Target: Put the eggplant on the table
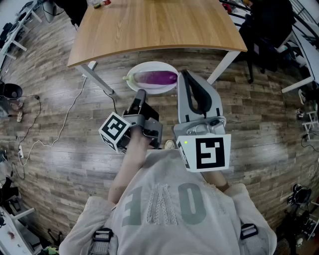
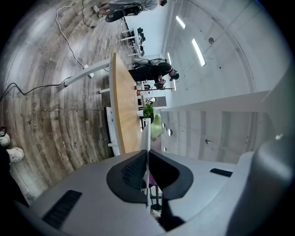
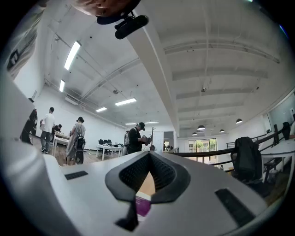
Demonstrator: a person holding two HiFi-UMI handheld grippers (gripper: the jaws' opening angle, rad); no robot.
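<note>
A purple eggplant (image 1: 158, 77) with a green stem lies on a white plate (image 1: 149, 88), which hangs in the air just short of the wooden table's (image 1: 149, 25) near edge. My left gripper (image 1: 141, 93) is shut on the plate's near rim. In the left gripper view the rim (image 2: 148, 133) runs edge-on between the pads, with the eggplant's stem (image 2: 156, 125) beyond them. My right gripper (image 1: 183, 74) is beside the plate's right rim, its fingertips meeting. In the right gripper view, purple eggplant (image 3: 143, 206) and white plate show below the shut jaws (image 3: 150, 156).
White table legs (image 1: 94, 74) (image 1: 222, 64) stand either side of the plate. Cables (image 1: 65, 124) trail over the wood floor at the left. Dark chairs and bags (image 1: 269, 30) crowd the upper right. Small items (image 1: 99, 2) sit at the table's far edge.
</note>
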